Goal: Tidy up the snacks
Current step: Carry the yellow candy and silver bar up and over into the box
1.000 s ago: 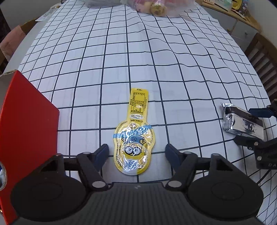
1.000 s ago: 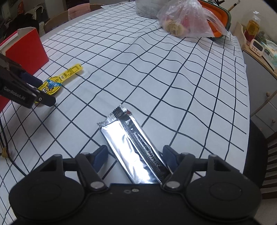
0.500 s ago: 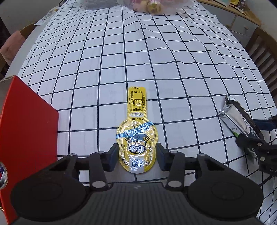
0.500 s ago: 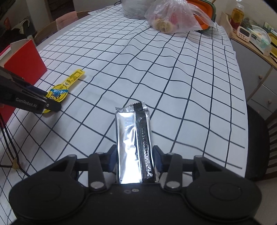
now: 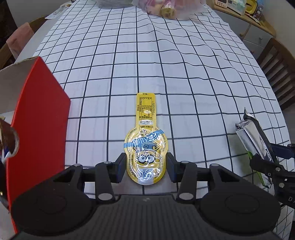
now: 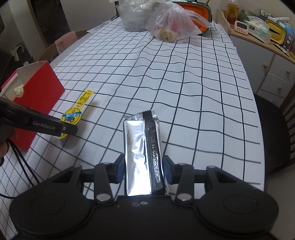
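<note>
My left gripper (image 5: 146, 166) is shut on the round end of a yellow cartoon snack pouch (image 5: 146, 147), held just above the checked tablecloth. My right gripper (image 6: 142, 169) is shut on a silver foil snack bar (image 6: 142, 145) and holds it lifted off the table. The pouch (image 6: 73, 112) and the left gripper (image 6: 68, 129) also show at the left of the right wrist view. The foil bar (image 5: 254, 136) shows at the right of the left wrist view. A red open-topped box (image 5: 38, 118) stands just left of the left gripper.
The red box (image 6: 40, 92) holds some items. At the far end of the table are a clear plastic bag of food (image 6: 173, 24), a grey container (image 6: 132, 16) and an orange basket (image 6: 199, 14). Chairs (image 5: 276, 64) and a sideboard (image 6: 267, 61) stand on the right.
Both grippers have closed, the left on the yellow pouch and the right on the foil bar. The right gripper has raised the bar off the table; the left has lifted slightly.
</note>
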